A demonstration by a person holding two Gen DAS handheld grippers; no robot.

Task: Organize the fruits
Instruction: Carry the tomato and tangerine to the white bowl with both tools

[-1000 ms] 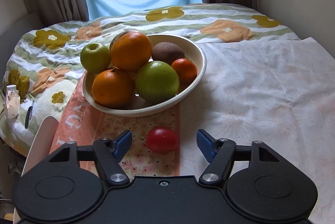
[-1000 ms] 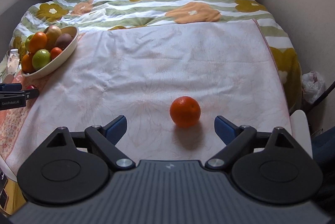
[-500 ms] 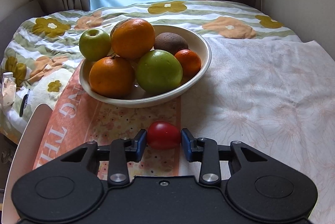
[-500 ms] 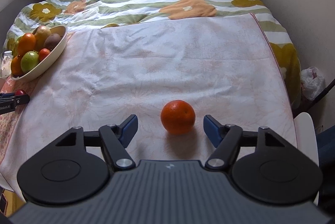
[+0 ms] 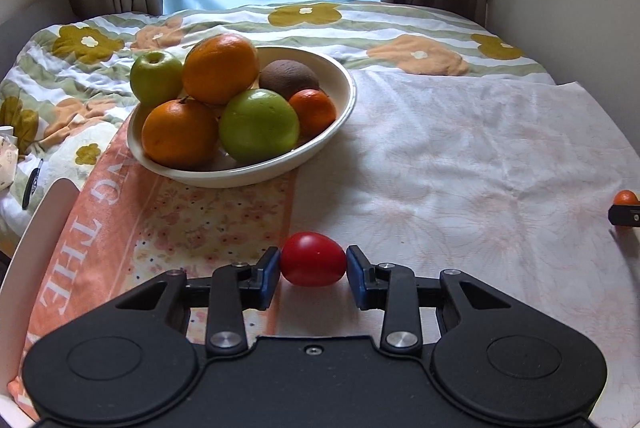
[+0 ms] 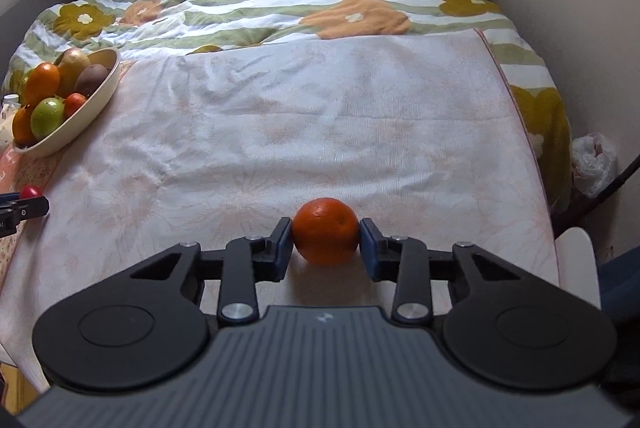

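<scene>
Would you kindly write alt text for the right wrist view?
The right hand-held gripper is shut on an orange on a pale cloth. A bowl of fruit sits far left on the bed.

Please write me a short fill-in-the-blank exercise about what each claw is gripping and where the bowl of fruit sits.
1. The left claw is shut on a small ____ fruit.
2. The right claw is shut on an ____.
3. The bowl holds two ____ apples among the oranges.
4. In the right wrist view, the bowl sits at the far ____ of the bed.

Missing words: red; orange; green; left
</scene>
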